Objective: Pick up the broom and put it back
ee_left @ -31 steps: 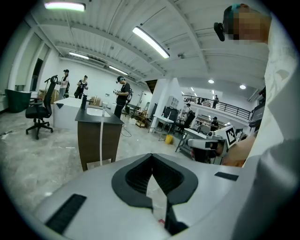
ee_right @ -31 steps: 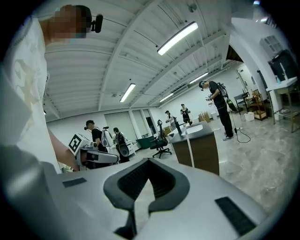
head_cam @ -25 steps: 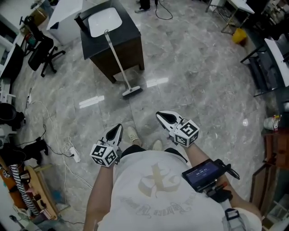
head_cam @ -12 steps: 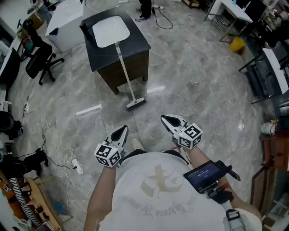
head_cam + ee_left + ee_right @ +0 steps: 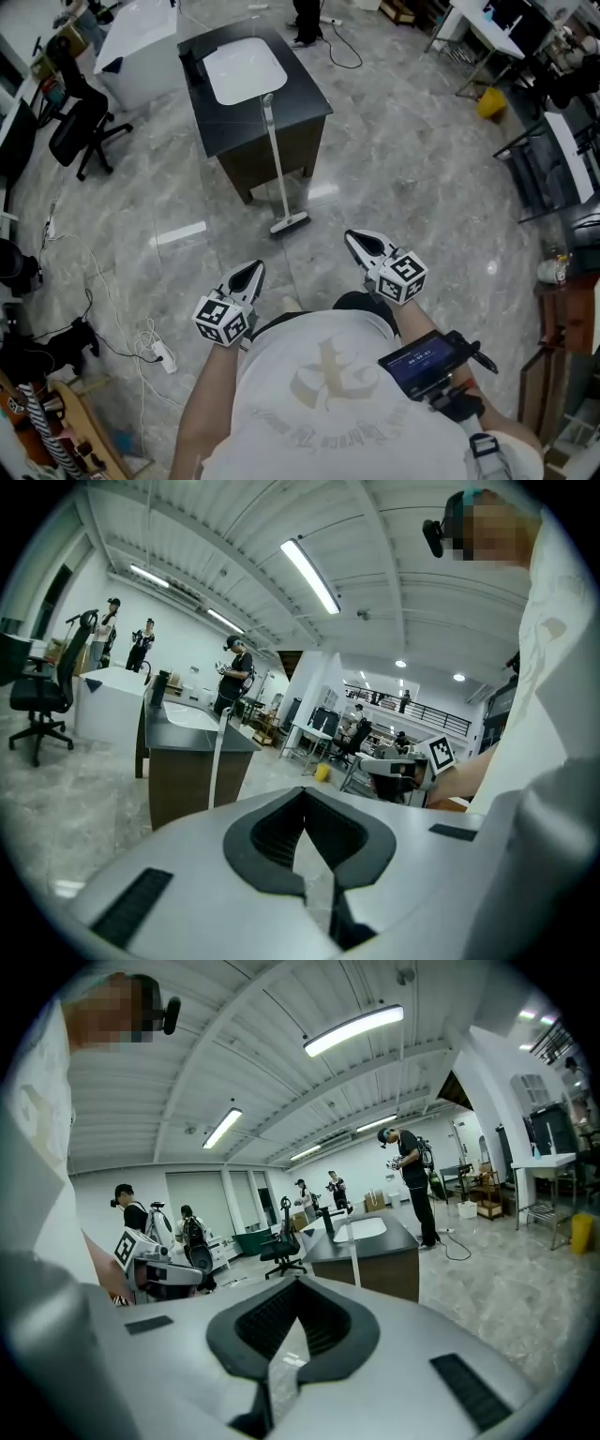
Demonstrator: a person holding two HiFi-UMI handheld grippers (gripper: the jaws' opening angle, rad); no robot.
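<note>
Leaning broom: a pale long-handled broom (image 5: 277,159) stands ahead of the person, its head on the grey stone floor (image 5: 422,187) and its handle top against the black cabinet (image 5: 305,98) with a white basin.
Long axis: steeply upright, tilted toward the cabinet.
Claws: left gripper (image 5: 249,272) has its jaws pressed together on nothing; right gripper (image 5: 361,246) likewise.
Nearer hand: neither clearly, I'd judge. The broom stands between them, well apart from both.

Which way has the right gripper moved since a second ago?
Yes: forward. The right gripper is nearer the black cabinet and the broom leaning on it.
</note>
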